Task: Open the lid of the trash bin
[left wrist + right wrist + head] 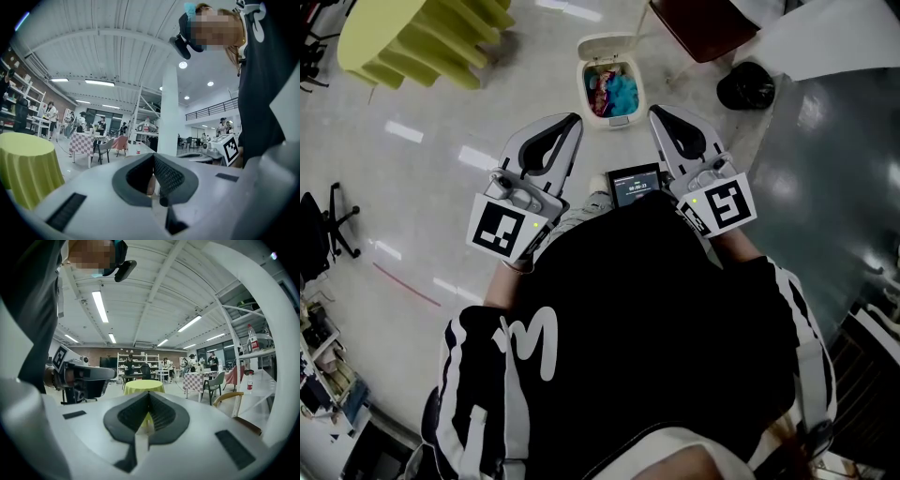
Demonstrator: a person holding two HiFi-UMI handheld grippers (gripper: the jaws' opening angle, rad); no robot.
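Two grippers are in our hands, both held on our side of the trash bin (585, 89) and well apart from it. The bin is a small white tub with rounded corners, standing on a pale, glossy floor (422, 178). Its flat white lid (605, 44) is tipped up and back on the bin's far side, so the mouth stands open. Inside lies crumpled rubbish (614, 94) in bright blue and pink. The left gripper (574, 121) points towards the bin from its left and the right gripper (655, 112) from its right. Each has a smooth grey-white shell and a cube with black-and-white square markers at the rear. In the left gripper view the dark ribbed pads (168, 176) meet at the tips, clenched on nothing. In the right gripper view the pads (161, 412) are likewise pressed together at the tips and empty. A small dark screen (635, 185) sits between the two grippers, nearer to us than the bin. Well to the left of the bin is a round table (422, 37) draped in pleated yellow-green cloth. To the right of the bin is a black rounded object (745, 86) that we cannot identify.
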